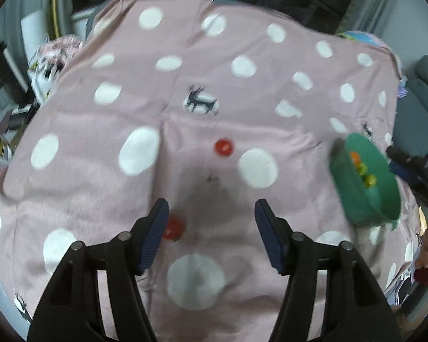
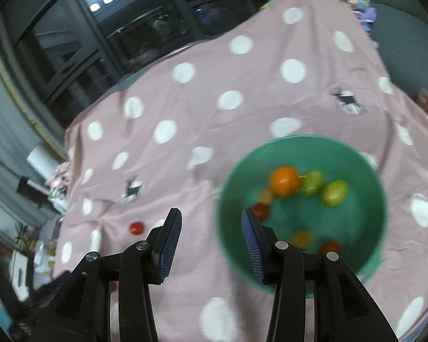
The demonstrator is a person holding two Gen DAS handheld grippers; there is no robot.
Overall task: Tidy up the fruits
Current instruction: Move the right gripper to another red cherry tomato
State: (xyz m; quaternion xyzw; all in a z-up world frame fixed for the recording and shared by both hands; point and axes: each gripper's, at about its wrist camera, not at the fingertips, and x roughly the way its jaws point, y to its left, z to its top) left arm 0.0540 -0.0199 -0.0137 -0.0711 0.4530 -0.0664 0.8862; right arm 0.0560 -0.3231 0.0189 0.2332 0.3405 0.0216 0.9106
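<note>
A pink fabric cloth with white polka dots and small deer prints (image 1: 214, 57) fills most of both views, rumpled and soft-looking, so small round things on it may roll or settle into folds.

Next in size, the round green plastic bowl (image 2: 365, 171) sits lower right in the right wrist view and at the right edge of the left wrist view. It holds one orange round fruit (image 2: 284, 180), two yellow-green oval fruits (image 2: 334, 192) whose long axes run roughly from lower left to upper right in that view, and several blurred small red and orange ones.

The left gripper (image 1: 211, 219) is spread wide with nothing between its blue pads. The right gripper (image 2: 211, 225) also stands parted and holds nothing; its right finger overlaps the bowl's near rim in the picture, though contact cannot be judged.

Smallest are two loose small red round tomatoes: one (image 1: 224, 147) at the centre of the left wrist view, the other (image 1: 174, 228) just beside the left gripper's left finger at lower centre. Both look near-spherical, so no axis or pointing direction is clear. I judge them light, smooth, slippery and easily bruised; a gentle pinch across the widest part should suit.
</note>
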